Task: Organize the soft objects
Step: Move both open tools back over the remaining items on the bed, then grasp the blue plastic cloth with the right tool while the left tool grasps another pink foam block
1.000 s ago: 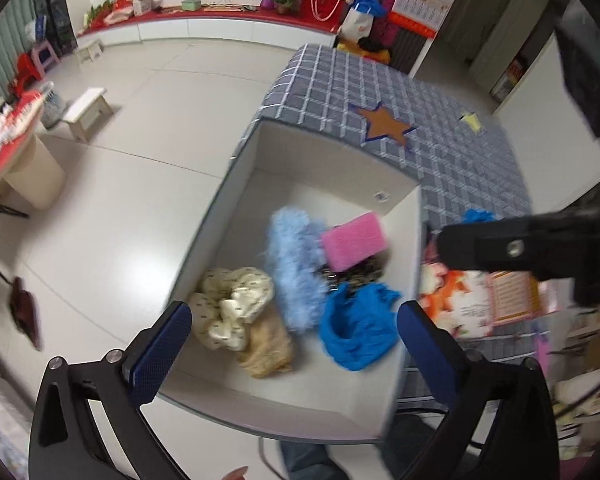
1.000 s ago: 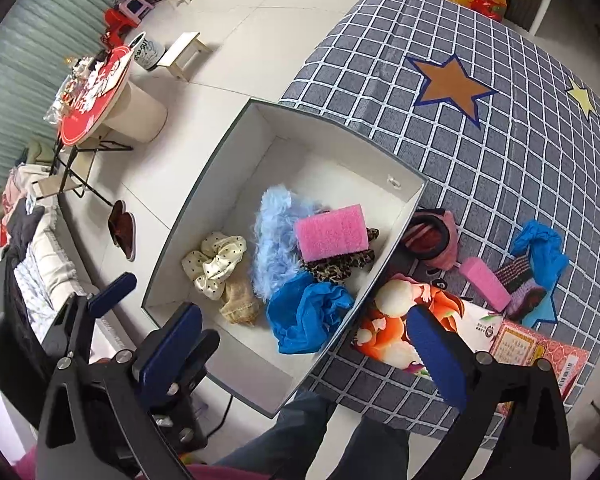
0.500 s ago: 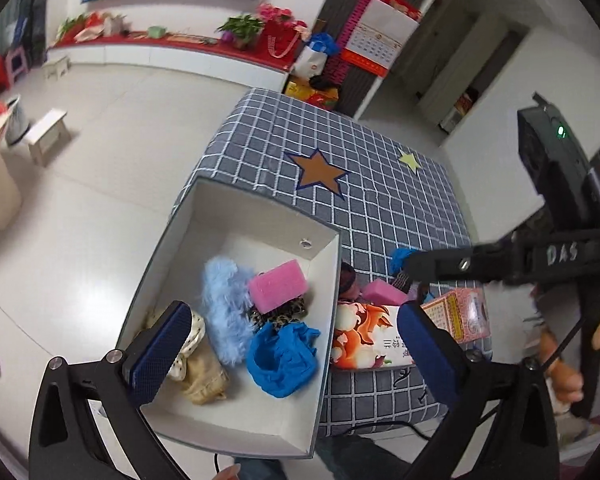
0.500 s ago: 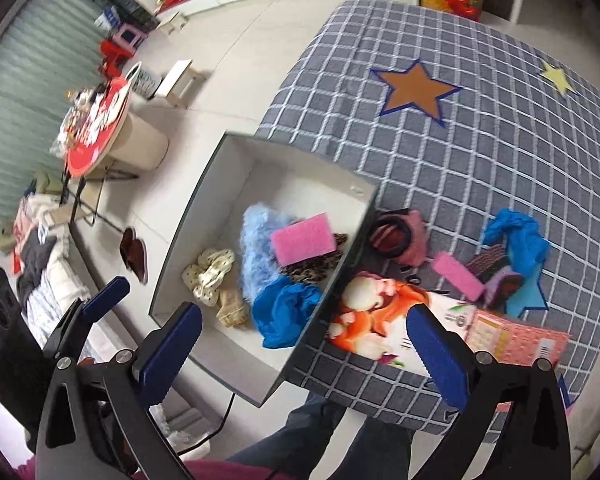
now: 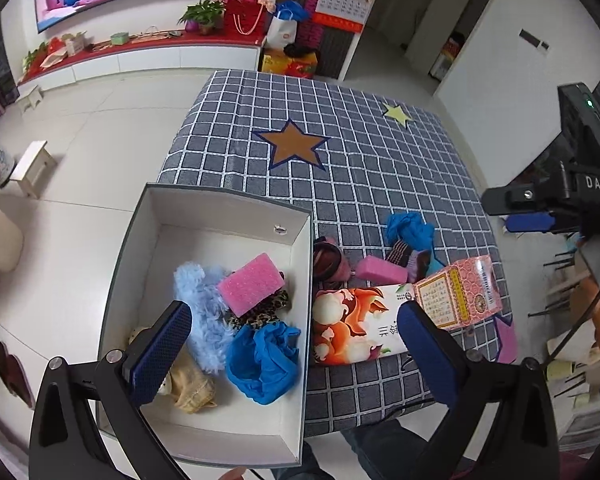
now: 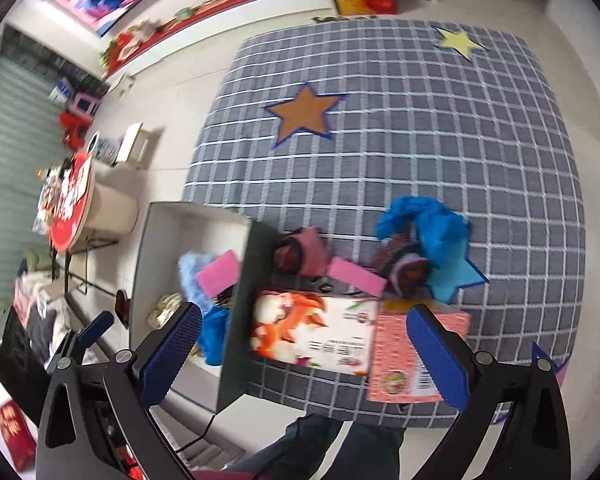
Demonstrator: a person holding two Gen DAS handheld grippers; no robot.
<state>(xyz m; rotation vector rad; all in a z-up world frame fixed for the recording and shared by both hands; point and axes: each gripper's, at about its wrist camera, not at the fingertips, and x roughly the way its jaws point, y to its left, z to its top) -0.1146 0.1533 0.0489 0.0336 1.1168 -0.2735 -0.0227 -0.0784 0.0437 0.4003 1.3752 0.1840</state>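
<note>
A white open box at the table's left edge holds a pink sponge, a light blue fluffy piece, a blue cloth, a leopard-print piece and cream fabric. On the checked tablecloth lie another pink sponge, a blue cloth, a pink and dark scrunchie-like item and striped socks. My left gripper is open, high over the box's right wall. My right gripper is open above the printed boxes, empty.
Two printed cartons lie near the table's front edge: one with an orange cartoon and a pink one. The person's legs stand at the table's front. A white stool and a round red table stand on the floor at left.
Both grippers have risen and swung right, away from the box, so more of the table shows. The right wrist view is now blurred by motion. Nothing was taken hold of.
</note>
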